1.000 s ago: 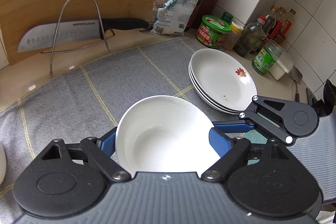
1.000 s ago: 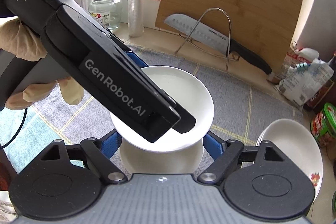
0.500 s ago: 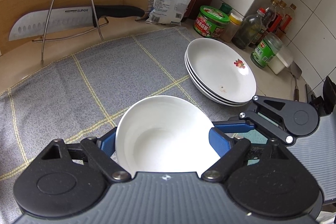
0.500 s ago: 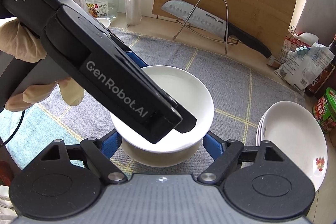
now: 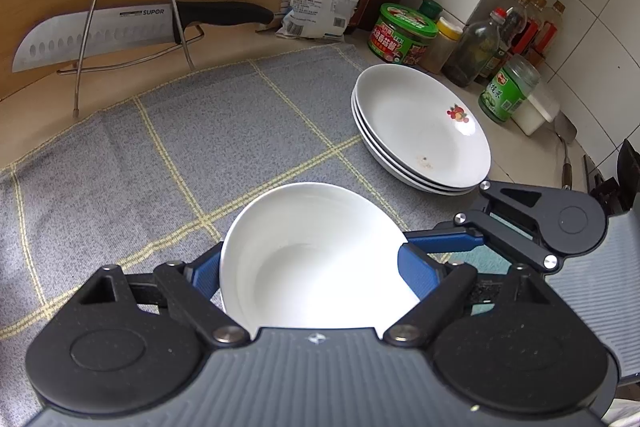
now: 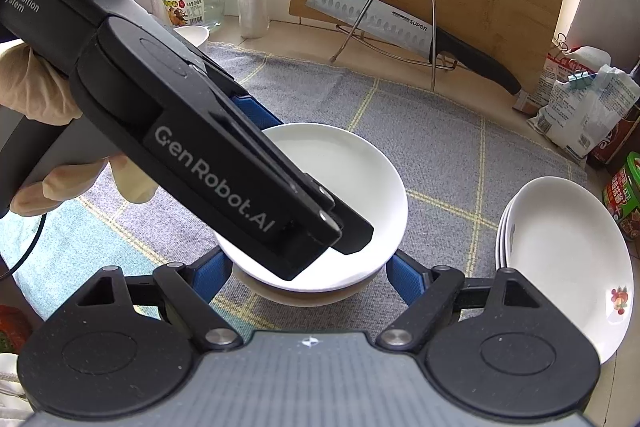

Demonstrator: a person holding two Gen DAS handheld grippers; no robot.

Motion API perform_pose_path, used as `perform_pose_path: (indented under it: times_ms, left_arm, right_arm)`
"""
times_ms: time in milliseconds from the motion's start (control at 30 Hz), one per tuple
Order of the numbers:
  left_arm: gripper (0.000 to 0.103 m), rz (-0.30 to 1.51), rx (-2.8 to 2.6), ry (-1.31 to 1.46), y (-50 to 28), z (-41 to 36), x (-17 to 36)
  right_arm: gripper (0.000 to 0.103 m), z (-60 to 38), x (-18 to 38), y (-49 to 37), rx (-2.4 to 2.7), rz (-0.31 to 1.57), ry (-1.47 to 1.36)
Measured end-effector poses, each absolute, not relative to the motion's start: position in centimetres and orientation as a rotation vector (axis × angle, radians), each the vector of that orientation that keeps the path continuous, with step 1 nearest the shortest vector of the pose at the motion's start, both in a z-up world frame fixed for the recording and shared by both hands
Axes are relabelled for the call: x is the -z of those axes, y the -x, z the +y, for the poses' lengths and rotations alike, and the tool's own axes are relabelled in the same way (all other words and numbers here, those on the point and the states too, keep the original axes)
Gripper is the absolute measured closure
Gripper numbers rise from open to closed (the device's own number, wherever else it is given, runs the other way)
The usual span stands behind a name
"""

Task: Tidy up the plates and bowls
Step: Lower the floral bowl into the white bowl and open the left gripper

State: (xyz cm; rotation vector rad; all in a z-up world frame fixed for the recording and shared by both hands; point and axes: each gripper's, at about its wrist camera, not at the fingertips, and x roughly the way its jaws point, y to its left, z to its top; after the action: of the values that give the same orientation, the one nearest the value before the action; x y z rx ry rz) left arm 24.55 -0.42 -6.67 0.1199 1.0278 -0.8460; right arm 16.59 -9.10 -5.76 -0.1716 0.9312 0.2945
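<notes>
- Step in hand: the left hand-held gripper (image 5: 316,267) is gripping a white bowl (image 5: 316,251) across its rim, above the grey cloth (image 5: 200,131) on the bench.
- The right hand-held gripper (image 6: 310,275) is standing at medium width around the bowl's lower body; contact cannot be told.
- Next move, as judged: carrying the bowl level and setting it down beside the plate stack (image 5: 420,131), near on the right.
</notes>
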Motion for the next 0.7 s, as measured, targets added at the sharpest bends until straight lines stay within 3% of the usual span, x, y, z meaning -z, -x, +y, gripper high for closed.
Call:
perform_pose_path:
  times_ms: [567, 700]
  left_arm:
    - [0.011, 0.986, 0.852, -0.133, -24.3, -0.4, 6.9]
    - [0.006, 0.852, 0.851, -0.115, -23.5, 1.3, 6.3]
  right_arm:
    - [0.016, -9.3, 6.0, -17.0, -0.302, 0.954, 0.150]
    - [0.003, -9.5, 5.5, -16.4, -0.312, 0.912, 0.150]
